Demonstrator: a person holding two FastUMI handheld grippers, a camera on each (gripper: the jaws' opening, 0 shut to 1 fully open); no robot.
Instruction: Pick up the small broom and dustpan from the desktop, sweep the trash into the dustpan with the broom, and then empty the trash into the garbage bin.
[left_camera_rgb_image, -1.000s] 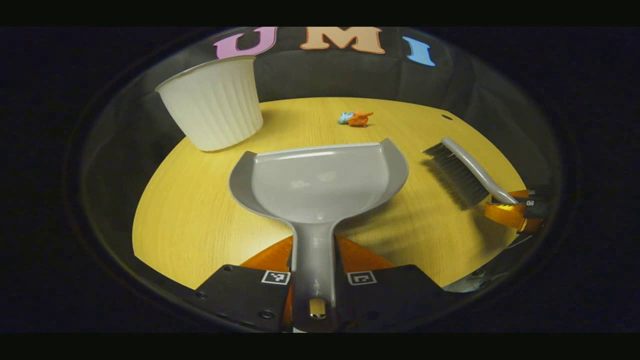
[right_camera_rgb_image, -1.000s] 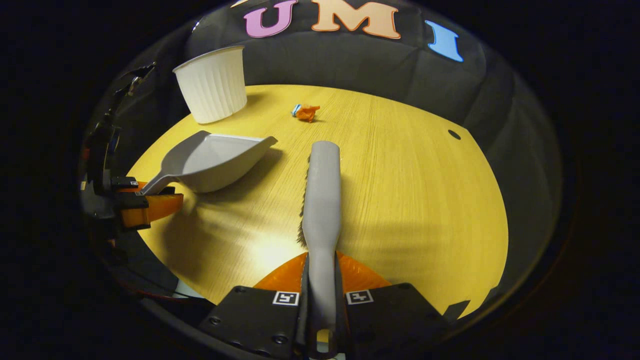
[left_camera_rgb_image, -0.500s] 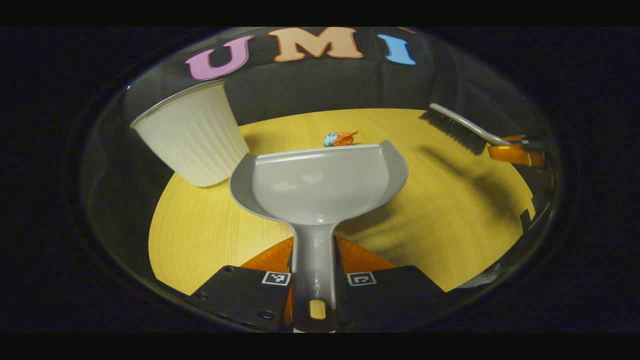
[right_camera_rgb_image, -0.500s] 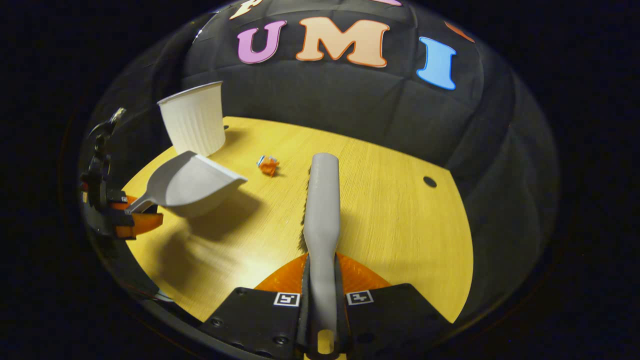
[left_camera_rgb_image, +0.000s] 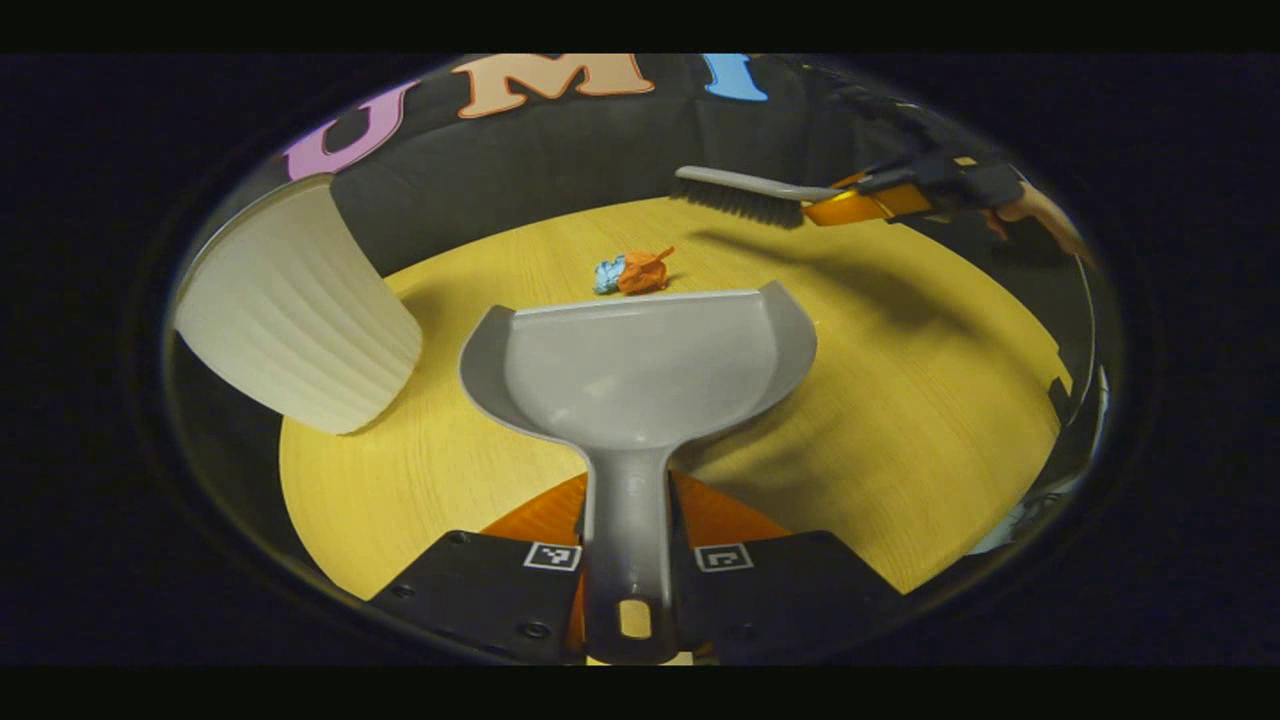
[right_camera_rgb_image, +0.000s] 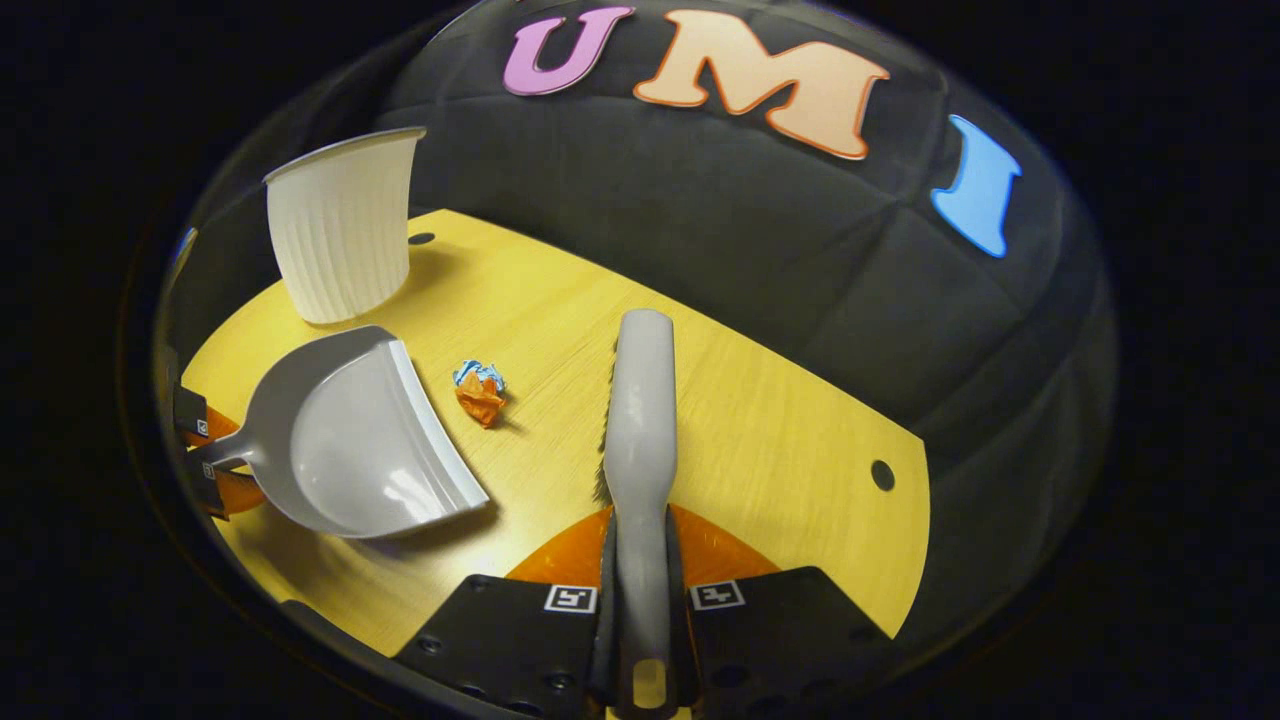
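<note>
Left gripper (left_camera_rgb_image: 627, 560) clamps the grey dustpan (left_camera_rgb_image: 640, 370); crumpled trash (left_camera_rgb_image: 632, 272) at twelve o'clock; right gripper (right_camera_rgb_image: 645, 600) clamps the broom (right_camera_rgb_image: 640, 420).

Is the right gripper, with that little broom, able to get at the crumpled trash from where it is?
Probably yes. The right gripper holds the broom above the table, and the trash lies in the open just beyond the dustpan lip, with bare wood around it.
</note>
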